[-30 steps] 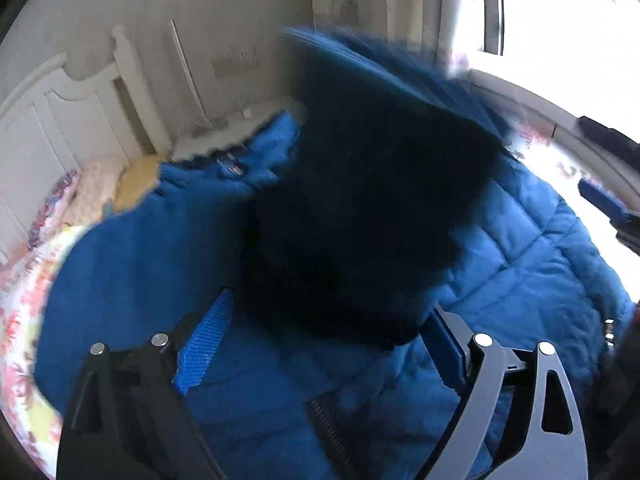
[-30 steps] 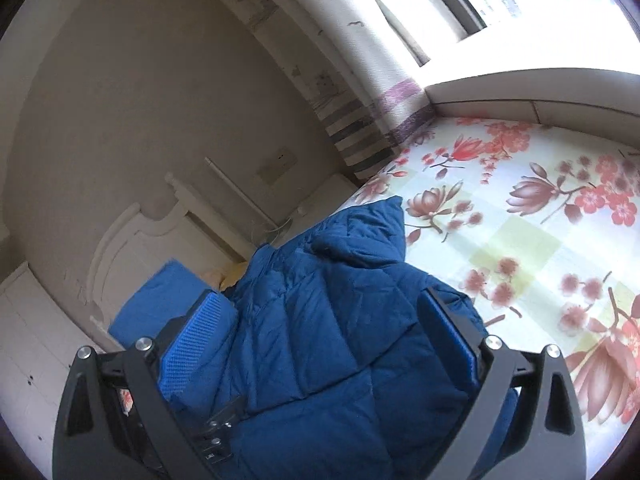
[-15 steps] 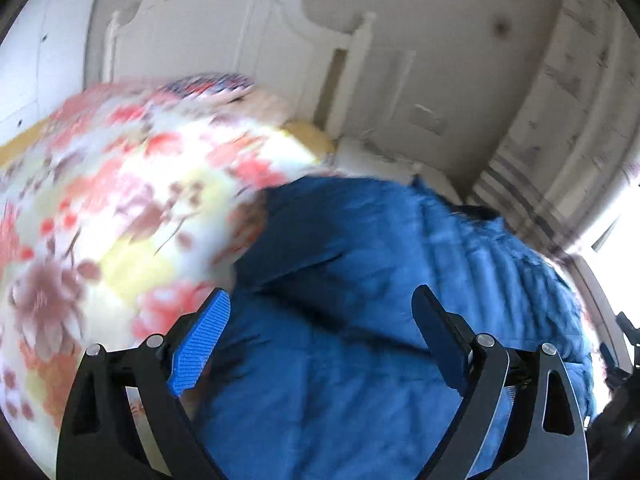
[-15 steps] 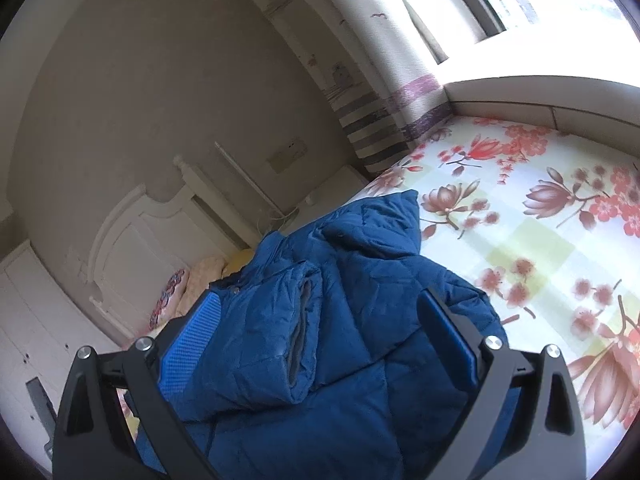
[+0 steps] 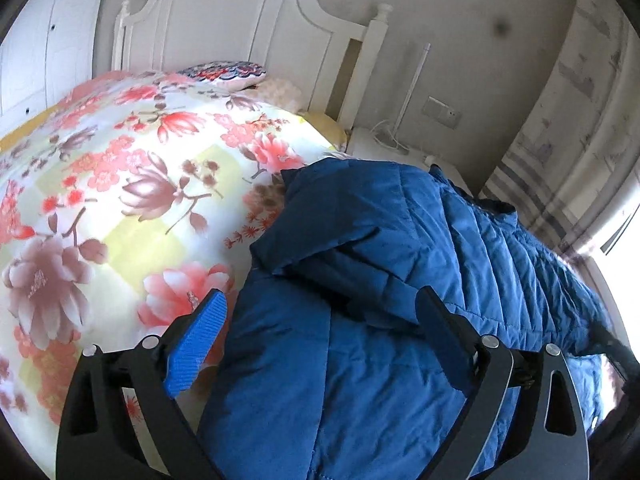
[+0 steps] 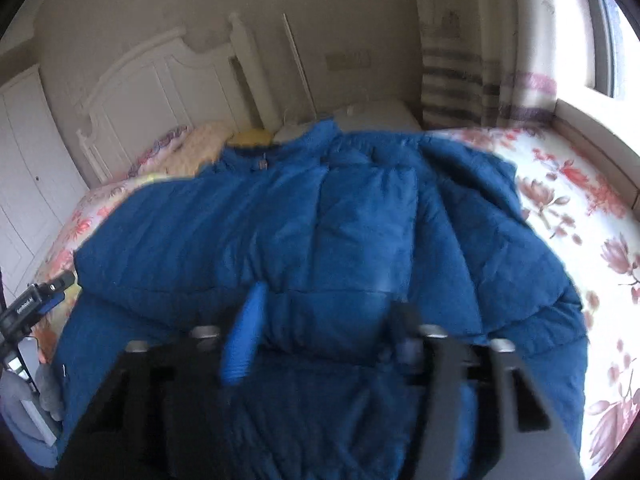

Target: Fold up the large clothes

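Left gripper (image 5: 320, 326): fingers (image 5: 196, 344) stand wide apart, nothing clamped. They straddle the near edge of the jacket (image 5: 400, 280) from above; contact with the fabric cannot be told. The left finger sits over the bedspread (image 5: 120, 200), the right over the quilted blue cloth.

Right gripper (image 6: 326, 320): view blurred. Fingers (image 6: 244, 336) are closing, with a raised fold of jacket (image 6: 320, 240) fabric between them; whether the pads press on it yet cannot be told.

Jacket: blue, padded, spread across the bed. In the right wrist view its collar lies toward the headboard (image 6: 160, 92) and both sleeves are folded in over the body. In the left wrist view one folded sleeve lies on top, just ahead of the fingers.

Surroundings: floral bedspread under the jacket; pillow (image 5: 224, 74) at the white headboard (image 5: 240, 28); striped curtain (image 6: 480, 80) and window (image 6: 608, 40) to the right of the bed; white wardrobe (image 6: 24, 160) to its left.
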